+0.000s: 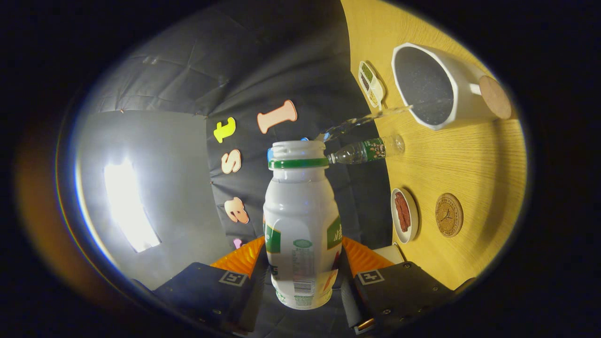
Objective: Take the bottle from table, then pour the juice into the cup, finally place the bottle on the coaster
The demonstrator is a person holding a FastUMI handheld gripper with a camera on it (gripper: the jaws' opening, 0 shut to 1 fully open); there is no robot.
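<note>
I have the claw (303,277) clamped on the white plastic bottle with the green neck ring and green label (302,225), one finger pressing each side of its lower body. The bottle's mouth is uncapped and a clear stream of liquid (364,119) runs from it toward the rim of the large white cup with the dark speckled inside (425,87). From my tilted view, the wood-grain tabletop (474,164) stands as a wall beyond the fingers, and the cup lies on it well ahead of the bottle's mouth. A round cork lid or coaster (495,97) sits against the cup's far side. The round brown coaster with a stamped pattern (449,215) rests bare on the tabletop, near a small white dish holding red strips (404,215). A clear plastic water bottle with a green label (366,151) stands between cup and coaster, and a small white divided tray (371,83) sits beside the cup.
</note>
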